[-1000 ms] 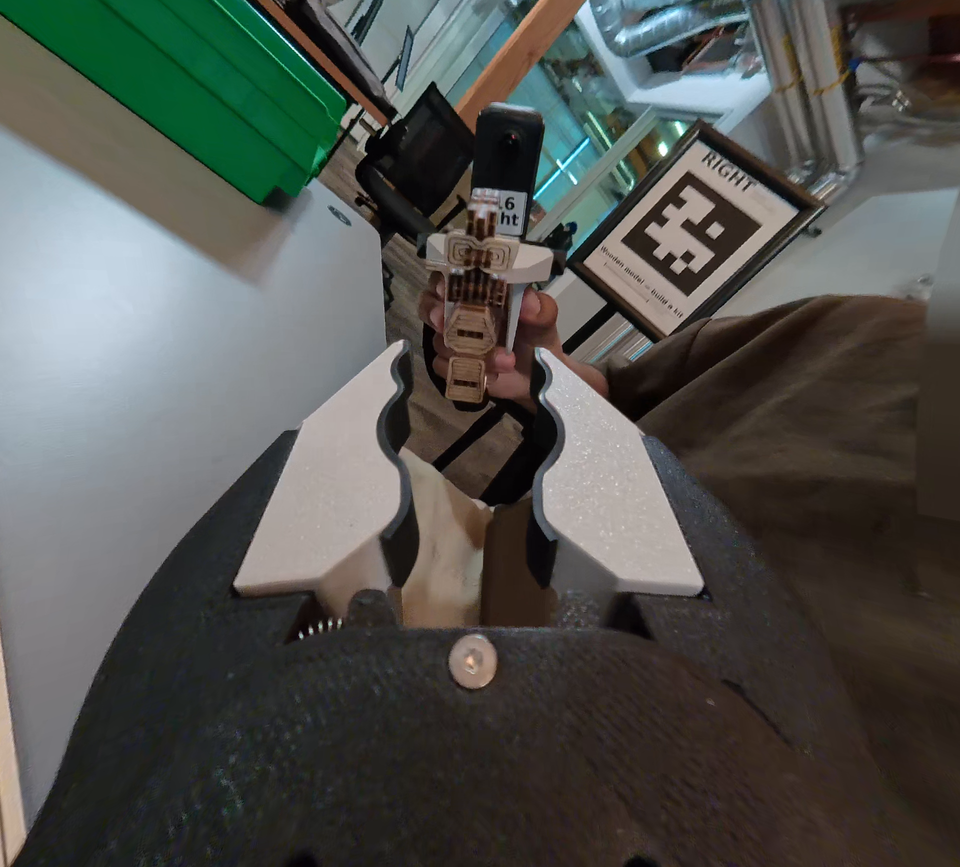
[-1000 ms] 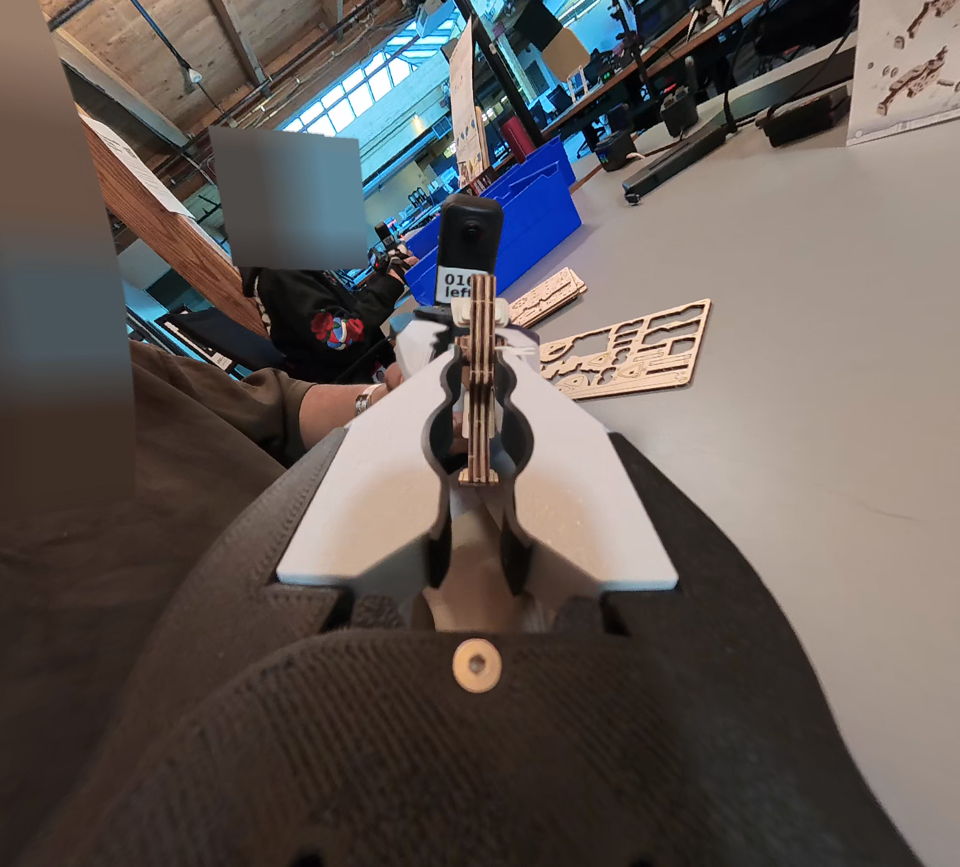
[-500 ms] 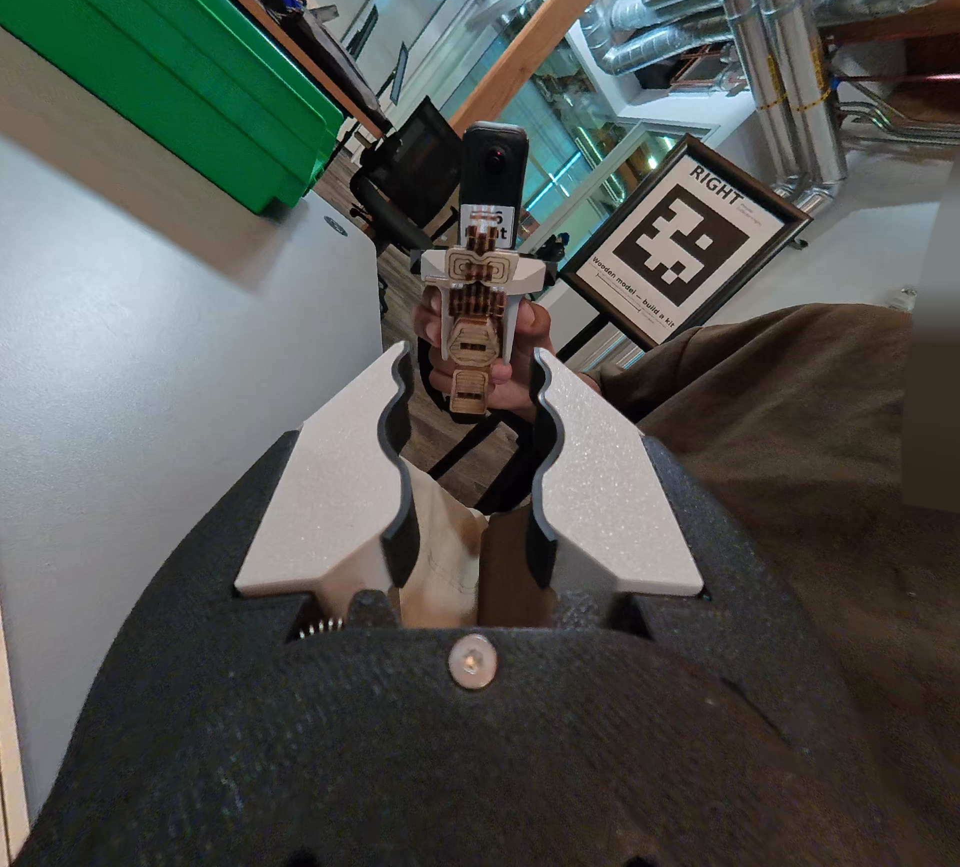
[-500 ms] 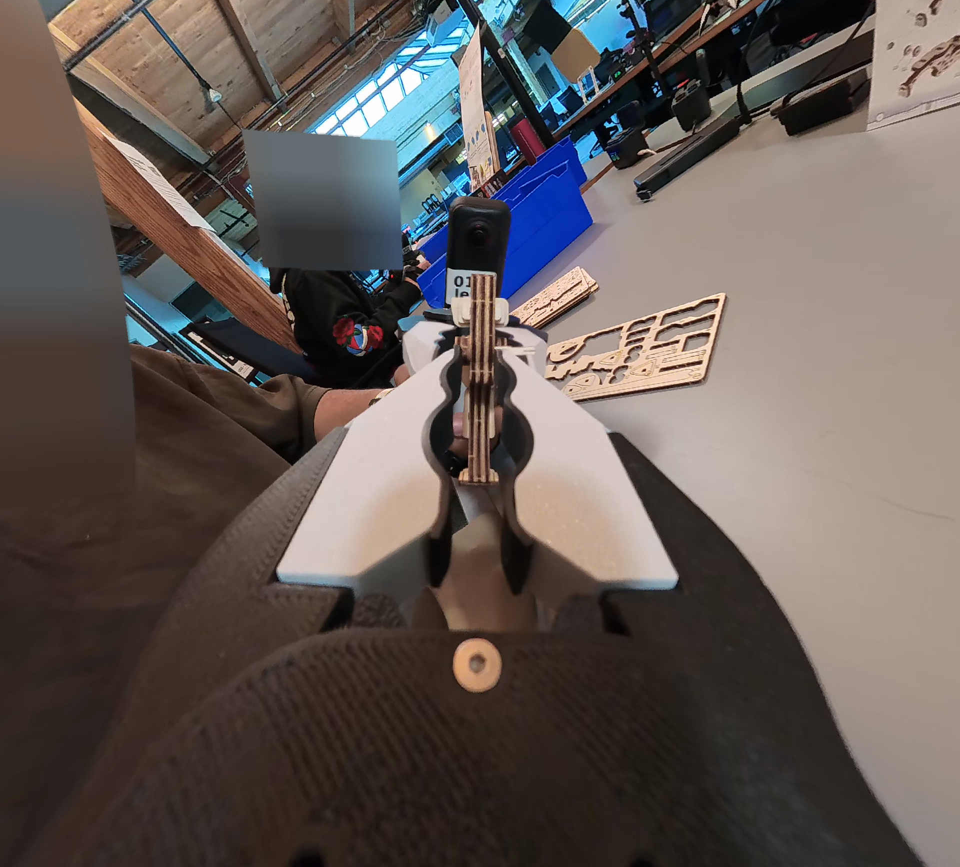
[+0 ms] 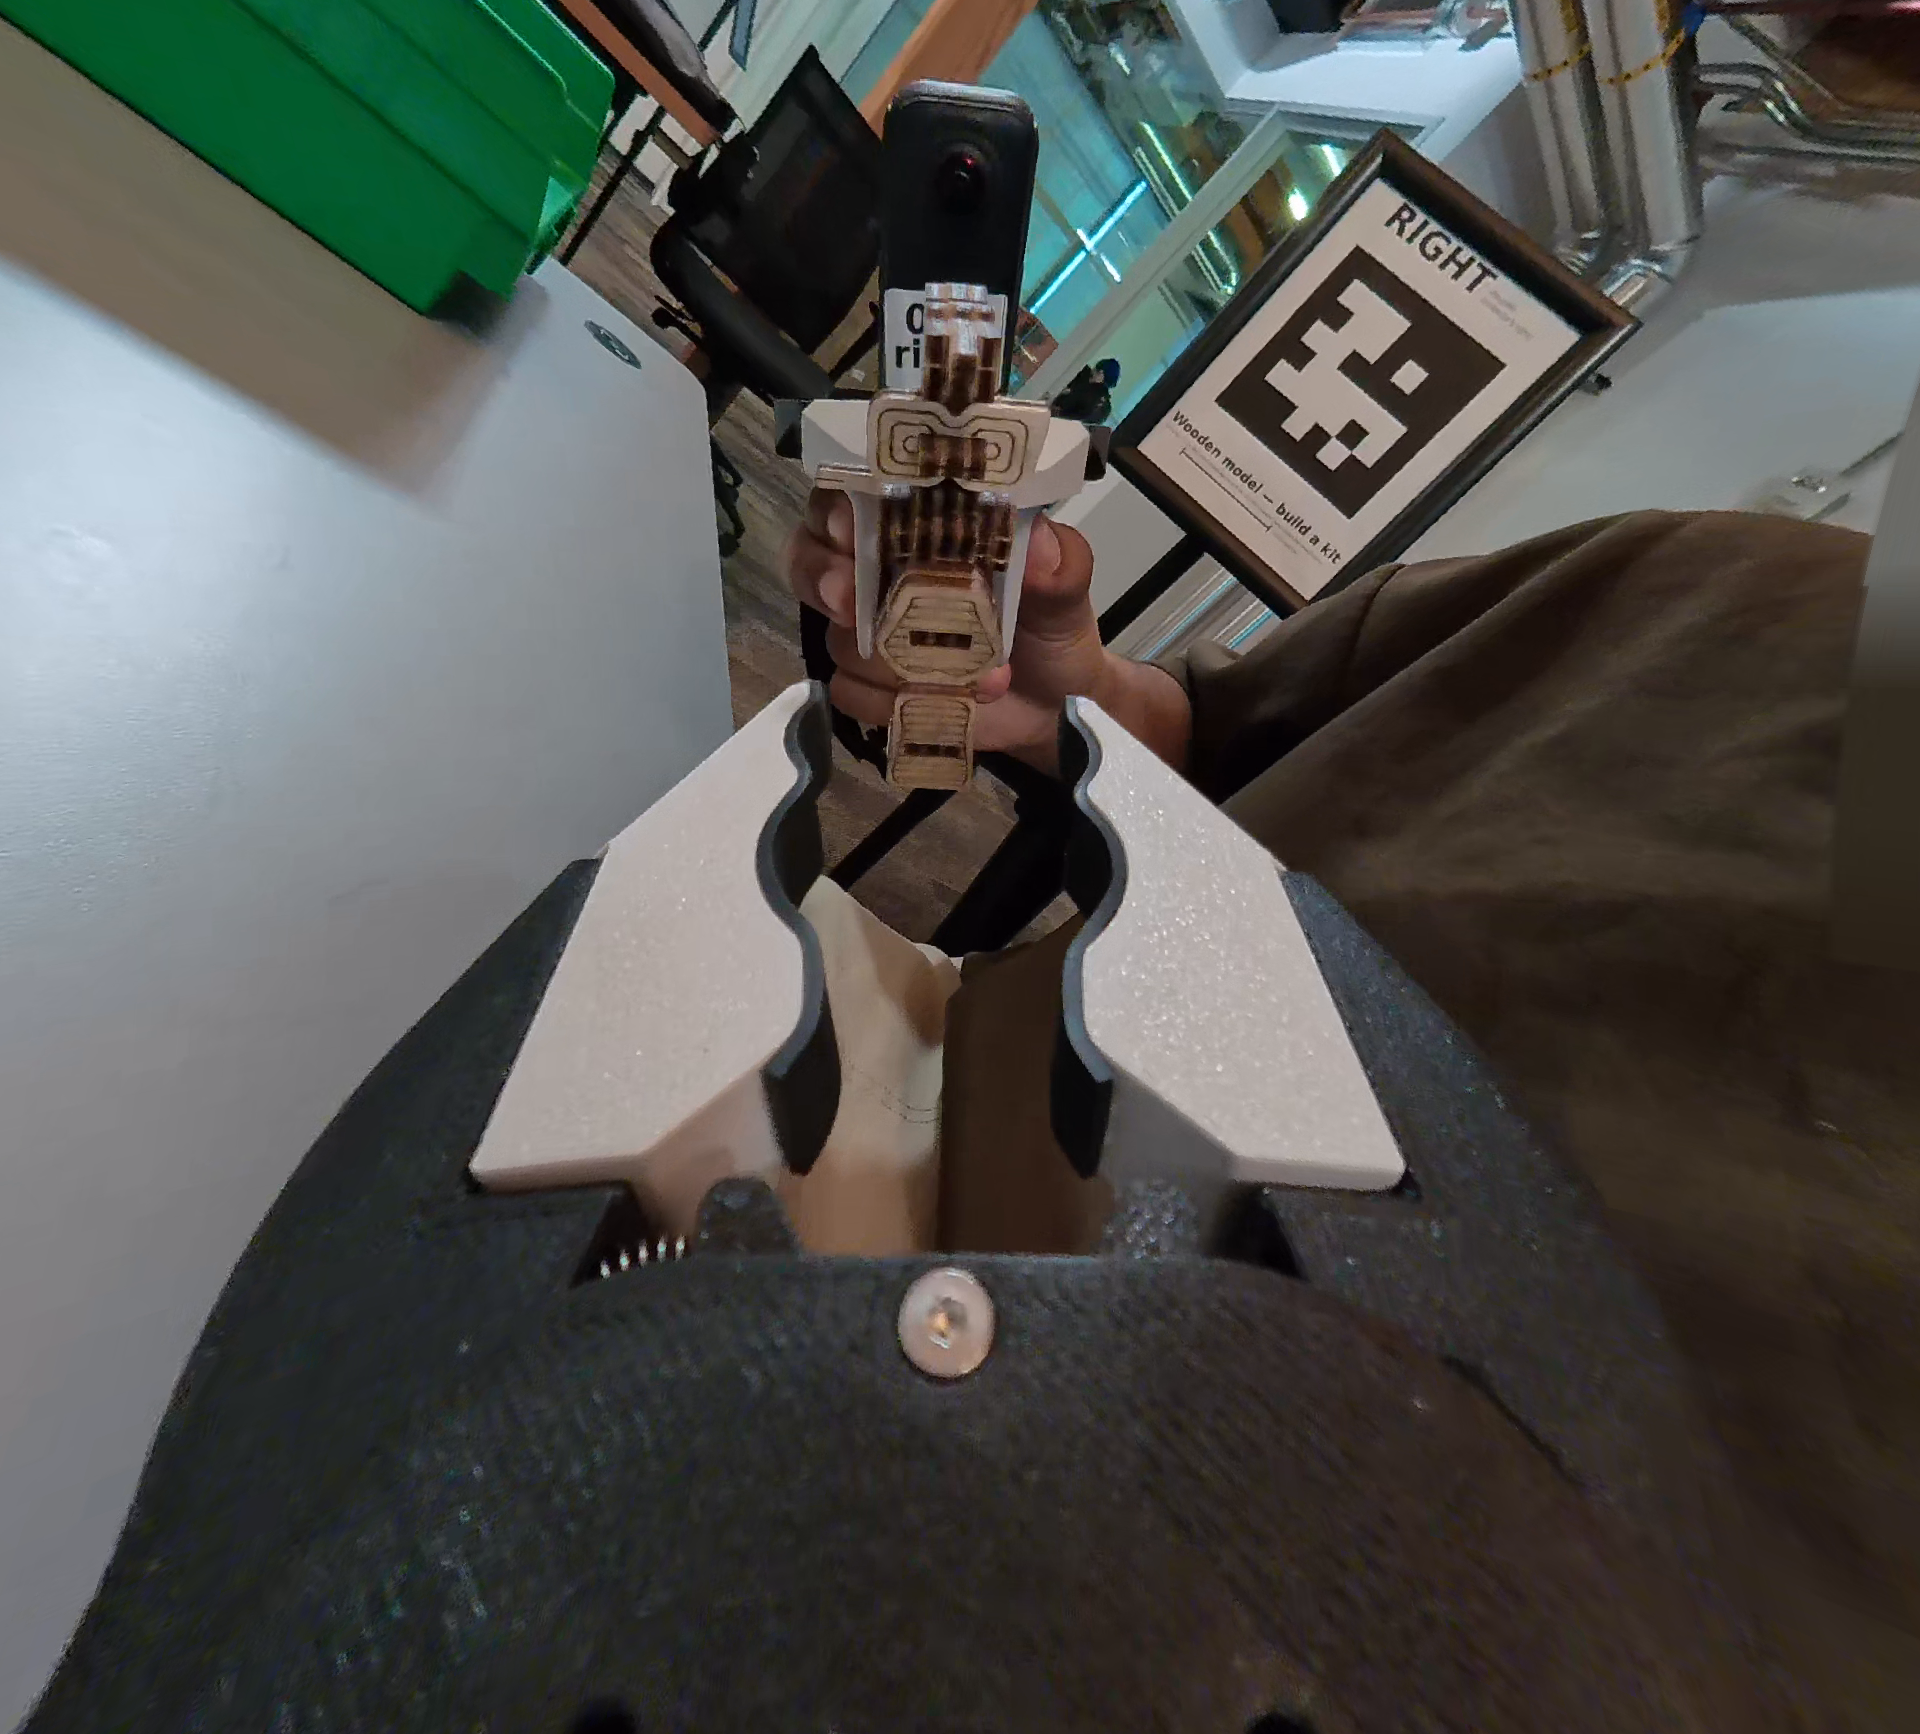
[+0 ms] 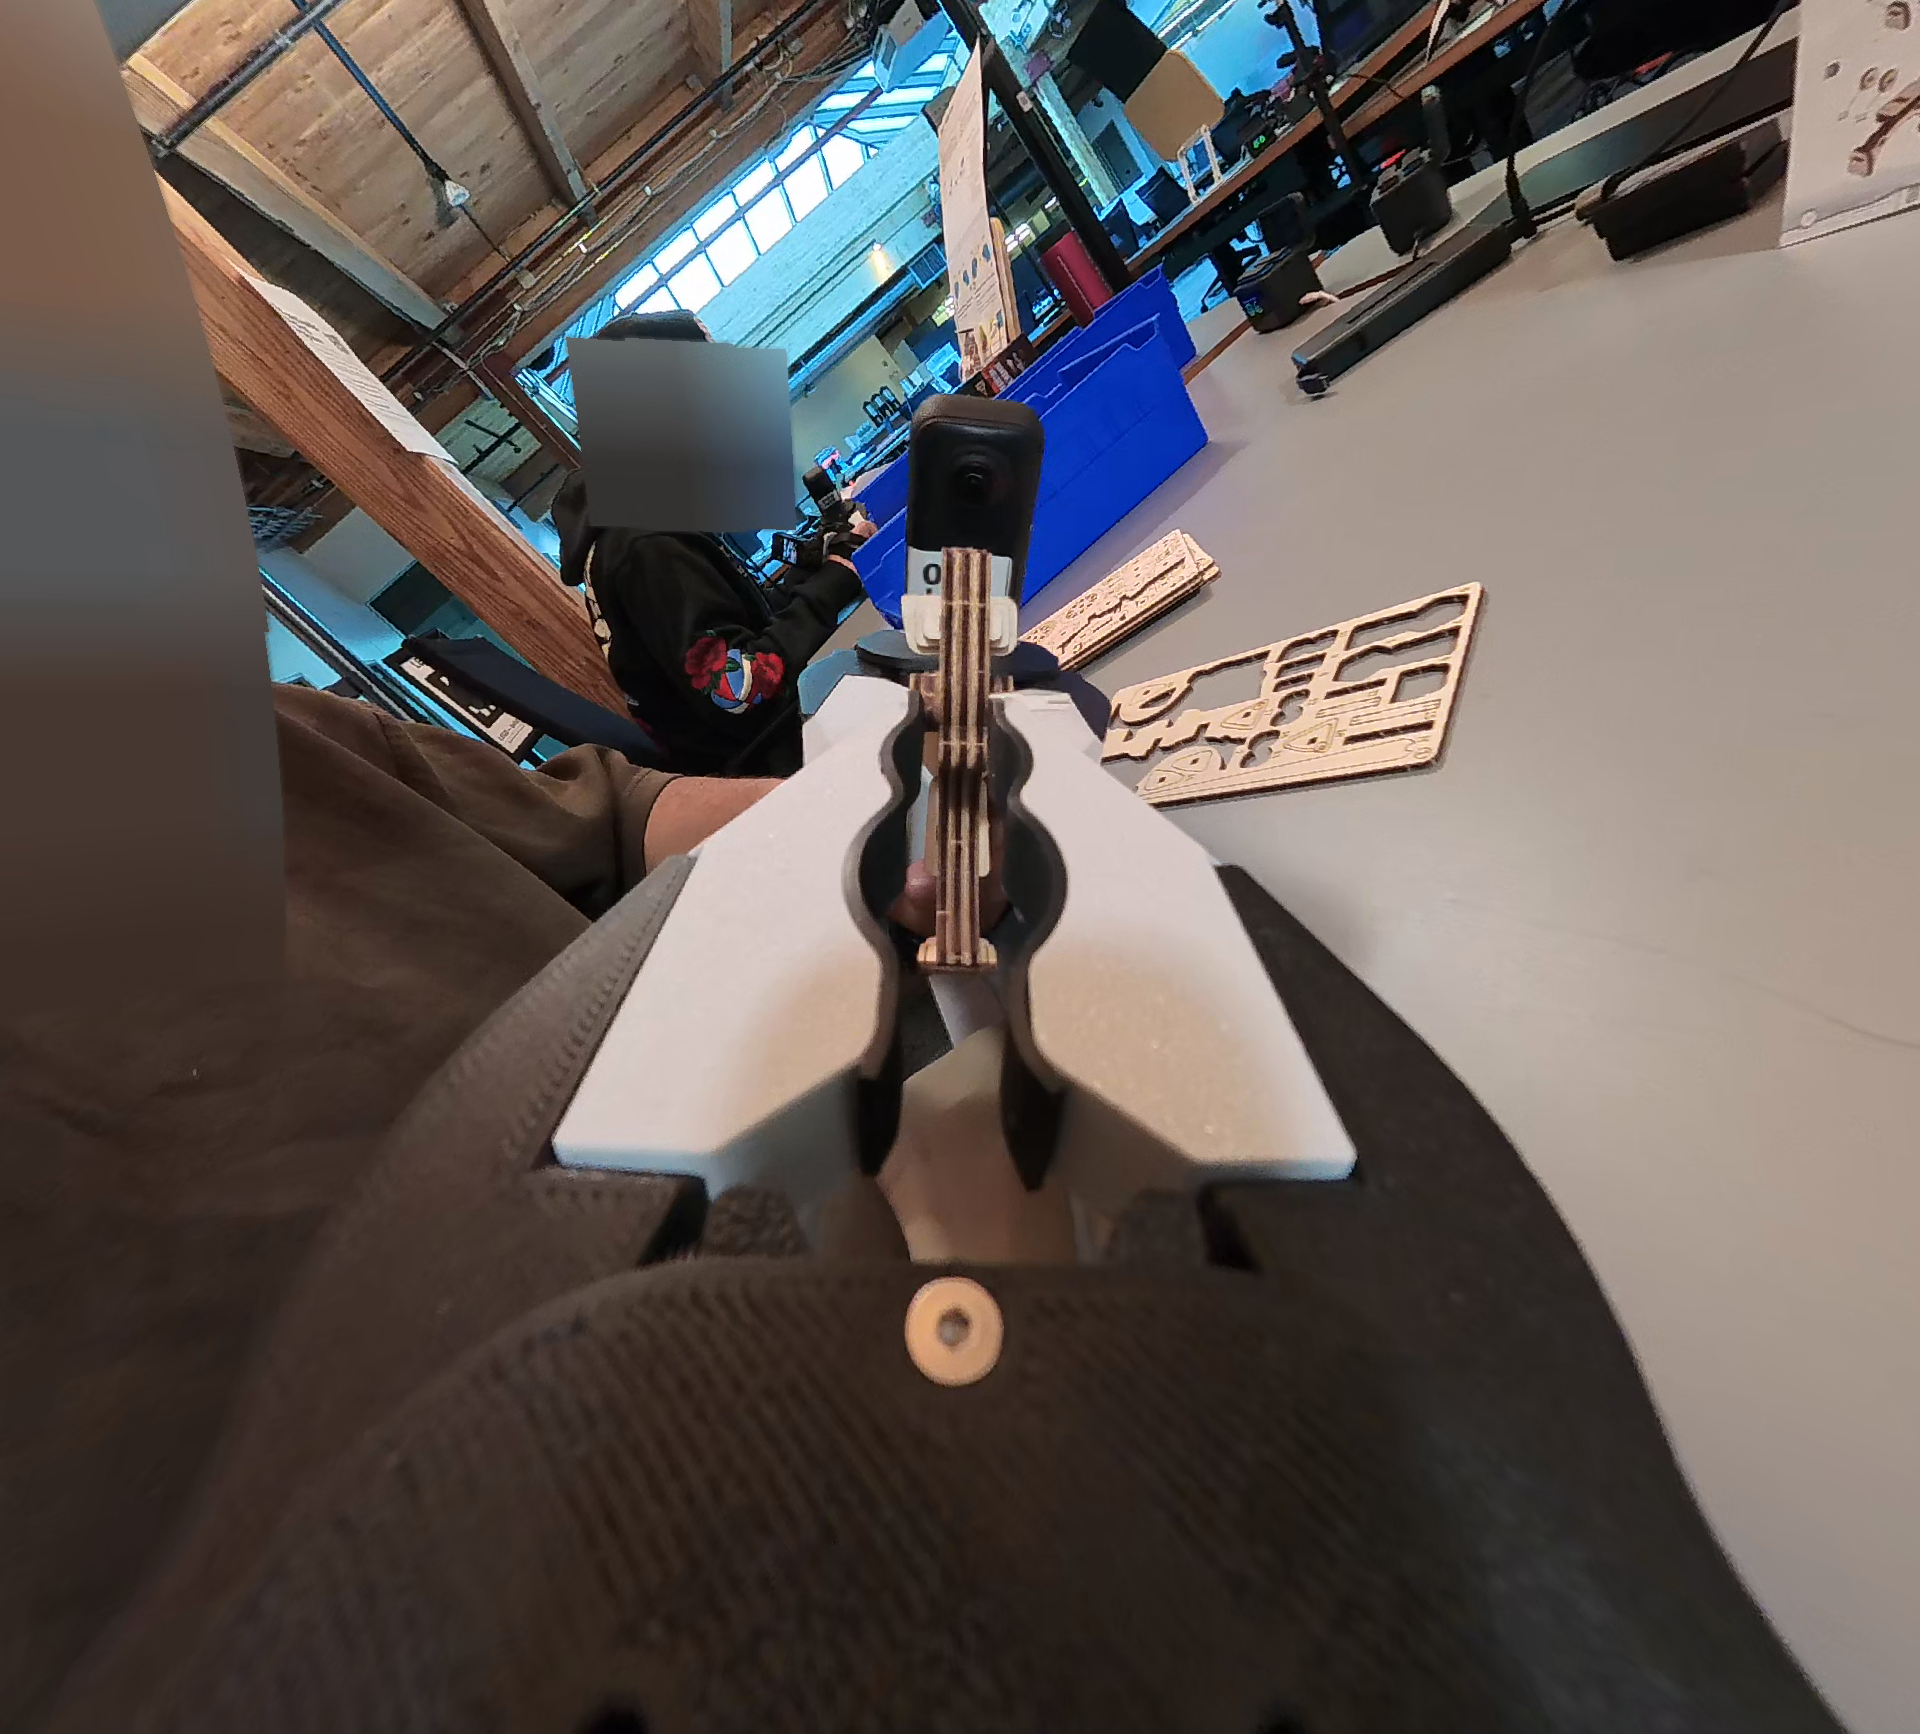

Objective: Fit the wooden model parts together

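Right gripper (image 6: 956, 811) clamped on layered wooden assembly (image 6: 961, 749); left gripper (image 5: 940, 785) wide open, empty, just near of it; approach slow w/ fingers square, no twisting.

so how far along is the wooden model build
Partly done. A layered wooden sub-assembly is already slotted together and clamped in the right tongs. The left tongs are open and empty, facing it. On the table, one punched-out sheet and a stack of sheets suggest parts remain.

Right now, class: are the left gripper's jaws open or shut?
Open: the left gripper shows a wide, empty gap; the wooden model sits beyond, in the right gripper.
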### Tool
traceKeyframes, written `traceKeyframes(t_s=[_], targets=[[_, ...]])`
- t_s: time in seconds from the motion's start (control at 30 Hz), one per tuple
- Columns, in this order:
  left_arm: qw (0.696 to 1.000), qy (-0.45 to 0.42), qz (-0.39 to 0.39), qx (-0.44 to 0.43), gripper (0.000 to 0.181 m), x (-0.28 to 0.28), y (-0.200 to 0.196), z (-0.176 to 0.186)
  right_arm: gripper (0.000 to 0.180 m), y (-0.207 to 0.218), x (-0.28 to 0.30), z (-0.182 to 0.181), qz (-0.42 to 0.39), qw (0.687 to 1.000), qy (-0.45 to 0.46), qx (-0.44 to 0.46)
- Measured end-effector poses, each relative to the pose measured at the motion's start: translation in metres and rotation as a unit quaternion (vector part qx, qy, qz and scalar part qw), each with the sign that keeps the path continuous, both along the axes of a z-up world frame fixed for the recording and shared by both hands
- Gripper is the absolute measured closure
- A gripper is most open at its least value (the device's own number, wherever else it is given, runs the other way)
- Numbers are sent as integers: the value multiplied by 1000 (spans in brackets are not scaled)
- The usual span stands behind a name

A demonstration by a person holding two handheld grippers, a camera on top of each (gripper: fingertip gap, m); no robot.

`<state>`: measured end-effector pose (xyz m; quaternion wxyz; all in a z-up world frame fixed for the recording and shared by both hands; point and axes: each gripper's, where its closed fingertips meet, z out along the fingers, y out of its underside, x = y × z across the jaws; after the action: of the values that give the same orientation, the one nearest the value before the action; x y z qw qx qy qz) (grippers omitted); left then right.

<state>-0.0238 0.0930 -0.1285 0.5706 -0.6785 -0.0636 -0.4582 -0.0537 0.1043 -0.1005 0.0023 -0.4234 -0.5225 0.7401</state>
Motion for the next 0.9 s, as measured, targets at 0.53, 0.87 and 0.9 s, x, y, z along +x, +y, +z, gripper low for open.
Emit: traceKeyframes(t_s=[0.53, 0.87, 0.9], targets=[[999, 6, 29, 19, 139, -11, -1, 7, 170, -5, 2, -3, 10, 1000, -4, 3], [998, 11, 56, 29, 139, -21, -2, 13, 170, -13, 2, -12, 16, 999, -7, 38], [998, 10, 56, 30, 140, -21, -3, 14, 170, -13, 1, -13, 15, 999, -6, 44]])
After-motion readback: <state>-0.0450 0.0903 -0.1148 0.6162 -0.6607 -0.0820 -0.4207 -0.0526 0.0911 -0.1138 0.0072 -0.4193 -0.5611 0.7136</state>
